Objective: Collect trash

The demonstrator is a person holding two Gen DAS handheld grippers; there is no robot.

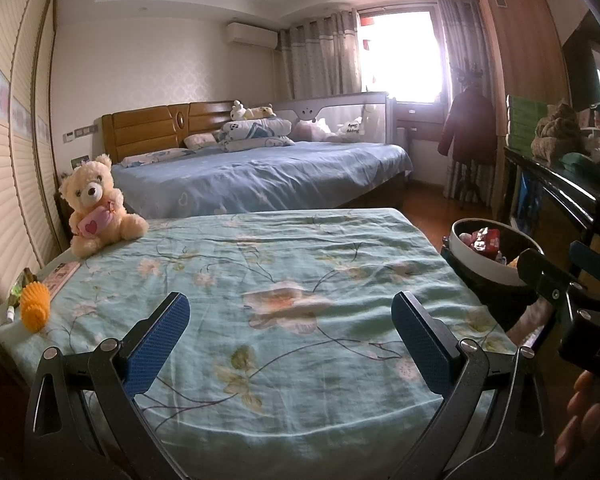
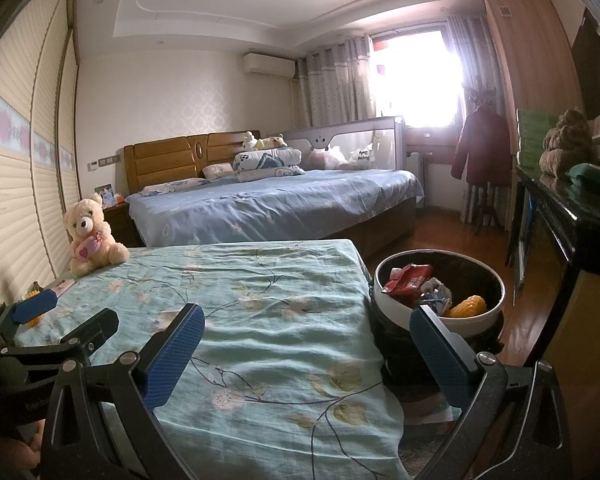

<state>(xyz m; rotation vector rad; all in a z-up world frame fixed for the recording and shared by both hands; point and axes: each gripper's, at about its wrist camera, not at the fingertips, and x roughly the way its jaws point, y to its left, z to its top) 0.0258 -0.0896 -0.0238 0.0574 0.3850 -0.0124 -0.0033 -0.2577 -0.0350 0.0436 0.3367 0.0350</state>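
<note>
Both claws spread, empty: left gripper [image 1: 290,336], right gripper [image 2: 308,354]. Remaining trash, an orange spiky ball [image 1: 35,307], sits at the bed's [image 1: 300,248] left edge; probably light, squashy, so I'd pinch mid-body. Bin [image 2: 384,286] right of bed.

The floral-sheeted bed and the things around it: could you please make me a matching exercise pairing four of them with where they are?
Things:
1. teddy bear
2. orange spiky ball
3. corn cob
4. red wrapper

Places:
A. lying in the trash bin, near its front rim
B. sitting at the far left corner of the floral bed
C. on the left edge of the floral bed, nearer the camera
D. in the trash bin, toward its back left

Pairs: 1-B, 2-C, 3-A, 4-D
</note>
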